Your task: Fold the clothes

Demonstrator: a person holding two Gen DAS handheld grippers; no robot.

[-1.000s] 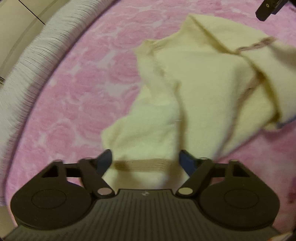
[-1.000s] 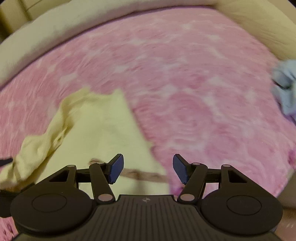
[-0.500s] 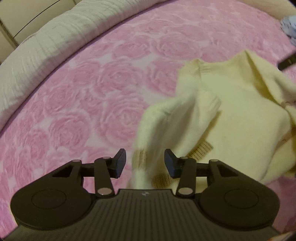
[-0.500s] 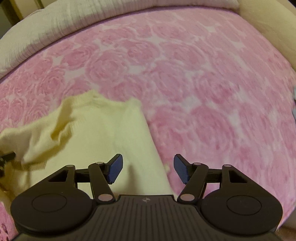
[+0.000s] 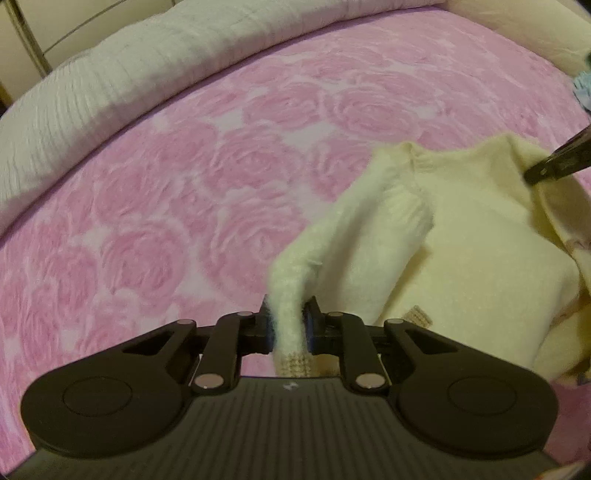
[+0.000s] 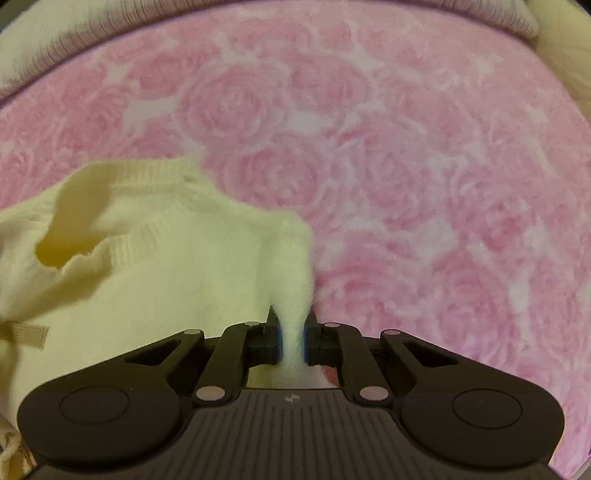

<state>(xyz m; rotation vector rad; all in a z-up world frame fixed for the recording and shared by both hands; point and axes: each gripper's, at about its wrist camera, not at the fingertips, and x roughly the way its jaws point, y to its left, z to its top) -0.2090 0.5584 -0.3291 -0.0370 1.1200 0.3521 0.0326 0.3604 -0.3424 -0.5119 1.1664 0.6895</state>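
Observation:
A pale yellow knit sweater [image 5: 472, 258] lies crumpled on a pink rose-patterned blanket [image 5: 184, 221]. My left gripper [image 5: 289, 326] is shut on a sleeve of it, near the beige cuff that shows below the jaws. My right gripper [image 6: 293, 341] is shut on another edge of the sweater [image 6: 166, 273], whose ribbed neckline lies at the left of the right wrist view. A dark part of the right gripper [image 5: 557, 164] pokes in at the right edge of the left wrist view, over the sweater.
A white ribbed bolster [image 5: 147, 74] runs along the far edge of the blanket. A cream cushion [image 5: 517, 26] sits at the far right, with a bit of light blue cloth [image 5: 583, 88] beside it. Pink blanket [image 6: 424, 184] spreads to the right of the sweater.
Both grippers were open over the sweater; now each has shut on a pinch of the knit fabric. The sweater has bunched up and shifted between them.

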